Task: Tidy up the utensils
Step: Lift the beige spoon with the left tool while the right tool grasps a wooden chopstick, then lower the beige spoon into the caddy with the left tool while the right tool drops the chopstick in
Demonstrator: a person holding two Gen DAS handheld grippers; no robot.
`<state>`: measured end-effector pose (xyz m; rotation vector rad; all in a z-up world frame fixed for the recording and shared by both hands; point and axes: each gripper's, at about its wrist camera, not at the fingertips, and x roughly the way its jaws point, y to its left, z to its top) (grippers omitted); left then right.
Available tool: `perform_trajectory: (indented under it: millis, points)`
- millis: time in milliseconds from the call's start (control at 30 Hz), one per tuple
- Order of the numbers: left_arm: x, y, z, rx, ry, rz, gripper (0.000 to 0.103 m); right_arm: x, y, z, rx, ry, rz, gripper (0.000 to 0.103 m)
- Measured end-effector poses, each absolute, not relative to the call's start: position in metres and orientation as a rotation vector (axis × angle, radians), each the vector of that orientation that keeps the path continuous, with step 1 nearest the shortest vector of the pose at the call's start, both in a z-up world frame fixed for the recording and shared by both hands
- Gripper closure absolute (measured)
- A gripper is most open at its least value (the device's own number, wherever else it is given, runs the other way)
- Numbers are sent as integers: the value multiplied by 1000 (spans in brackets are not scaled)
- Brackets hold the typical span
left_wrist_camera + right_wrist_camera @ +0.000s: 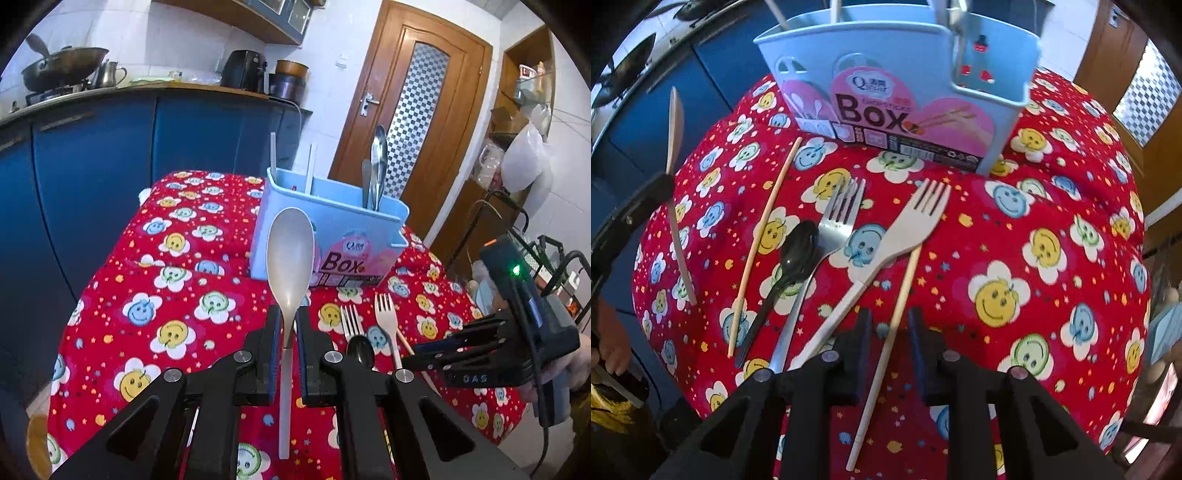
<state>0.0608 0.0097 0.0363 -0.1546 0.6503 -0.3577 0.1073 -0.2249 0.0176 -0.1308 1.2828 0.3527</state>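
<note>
The left gripper [285,334] pinches a spoon [290,254] by its neck, bowl up, short of the box [325,236]; held so near the bowl, it could pivot or slip. The right gripper [889,325] is spread astride a chopstick [886,339] lying on the tabletop [1052,206]. The box's compartments are hidden.

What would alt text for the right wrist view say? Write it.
Open right gripper hovers over a chopstick on a red smiley-flower tablecloth. Beside it lie a beige fork, metal fork, black spoon and second chopstick, before a blue utensil box.
</note>
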Motion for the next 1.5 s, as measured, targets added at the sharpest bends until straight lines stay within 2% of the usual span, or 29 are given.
perform_trajectory:
  millis: [67, 167, 433, 533, 767, 1067, 1500]
  points:
    - [61, 10, 39, -164, 642, -357, 95, 107, -227, 18, -141, 1269, 320, 92]
    - [59, 8, 44, -169, 627, -360, 95, 102, -231, 19, -155, 1248, 272, 97]
    - [52, 0, 57, -163, 588, -378, 95, 84, -274, 31, -58, 1212, 227, 97]
    - [50, -1, 65, -161, 567, -379, 95, 76, -290, 46, 68, 1126, 262, 97]
    - [43, -2, 93, -153, 497, -383, 96, 59, -292, 73, 172, 888, 276, 97]
    - [53, -5, 130, -127, 385, -368, 96, 43, -289, 92, 191, 644, 279, 97]
    - [112, -21, 161, -132, 282, -338, 96, 49, -296, 90, 223, 534, 286, 97]
